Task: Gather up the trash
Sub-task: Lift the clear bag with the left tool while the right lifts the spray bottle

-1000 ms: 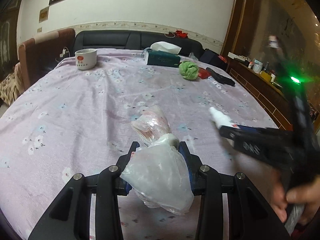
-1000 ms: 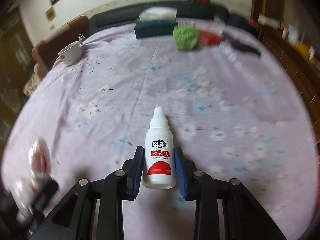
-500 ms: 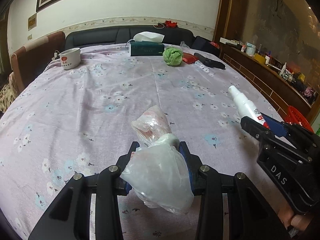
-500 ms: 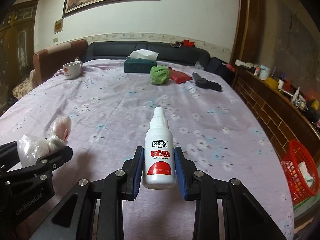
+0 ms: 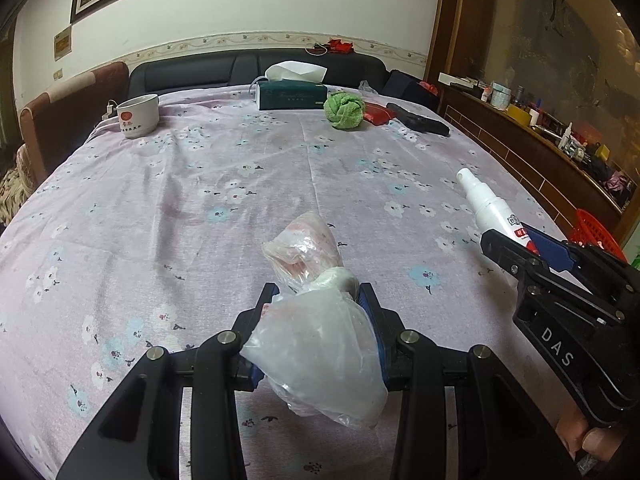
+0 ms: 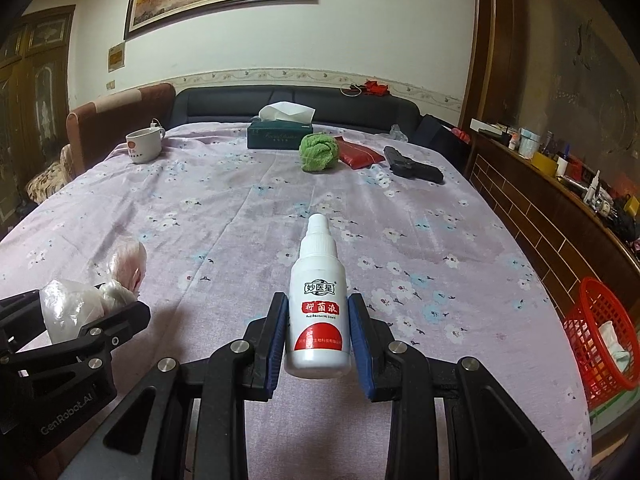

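plastic bag [image 5: 320, 344]: thin clear film, crinkled, glossy
bottle [image 6: 319, 312]: smooth white plastic, slight sheen, printed red label
left gripper [image 5: 316, 300]: matt black plastic, blue pads, bright metal screw heads
right gripper [image 6: 318, 320]: matt black plastic, blue pads
tablecloth [image 5: 200, 184]: lilac woven cloth, matt, flower print
cup [image 5: 138, 115]: glazed white ceramic
towel ball [image 6: 319, 152]: green terry cloth, rough
basket [image 6: 600, 336]: red plastic mesh
tissue box [image 5: 291, 95]: dark green card

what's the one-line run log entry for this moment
left gripper: shut on crumpled clear plastic bag | right gripper: shut on white spray bottle | red mesh basket: floor, right
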### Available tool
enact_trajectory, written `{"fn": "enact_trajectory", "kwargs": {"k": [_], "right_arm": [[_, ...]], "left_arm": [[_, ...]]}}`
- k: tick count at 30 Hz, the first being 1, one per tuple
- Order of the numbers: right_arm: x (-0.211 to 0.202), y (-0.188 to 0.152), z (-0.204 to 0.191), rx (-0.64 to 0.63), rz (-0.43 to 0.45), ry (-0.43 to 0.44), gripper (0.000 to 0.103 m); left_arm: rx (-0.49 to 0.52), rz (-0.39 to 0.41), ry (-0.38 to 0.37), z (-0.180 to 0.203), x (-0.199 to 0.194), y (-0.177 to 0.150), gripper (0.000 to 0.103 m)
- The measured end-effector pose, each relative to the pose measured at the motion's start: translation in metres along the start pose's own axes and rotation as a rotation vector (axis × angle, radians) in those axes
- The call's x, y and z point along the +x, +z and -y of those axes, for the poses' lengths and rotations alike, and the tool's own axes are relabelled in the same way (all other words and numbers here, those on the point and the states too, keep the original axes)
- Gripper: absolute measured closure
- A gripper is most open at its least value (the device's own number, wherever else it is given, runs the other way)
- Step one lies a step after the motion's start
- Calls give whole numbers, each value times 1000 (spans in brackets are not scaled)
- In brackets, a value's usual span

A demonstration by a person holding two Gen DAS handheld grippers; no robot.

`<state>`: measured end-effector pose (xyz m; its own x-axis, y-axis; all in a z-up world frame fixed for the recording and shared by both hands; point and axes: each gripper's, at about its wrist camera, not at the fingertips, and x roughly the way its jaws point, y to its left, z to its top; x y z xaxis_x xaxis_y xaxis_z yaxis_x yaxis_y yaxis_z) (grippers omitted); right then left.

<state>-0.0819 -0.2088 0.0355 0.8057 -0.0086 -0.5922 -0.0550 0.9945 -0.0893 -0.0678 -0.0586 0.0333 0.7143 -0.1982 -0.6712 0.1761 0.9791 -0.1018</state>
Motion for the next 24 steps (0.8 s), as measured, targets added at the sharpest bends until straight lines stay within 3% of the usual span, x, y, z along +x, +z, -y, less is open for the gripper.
{"fn": "enact_trajectory", "kwargs": {"k": [24], "right_arm": [[3, -2, 2, 4, -26, -12, 71]], "left_arm": [[4, 3, -6, 1, -1, 0, 65]]}}
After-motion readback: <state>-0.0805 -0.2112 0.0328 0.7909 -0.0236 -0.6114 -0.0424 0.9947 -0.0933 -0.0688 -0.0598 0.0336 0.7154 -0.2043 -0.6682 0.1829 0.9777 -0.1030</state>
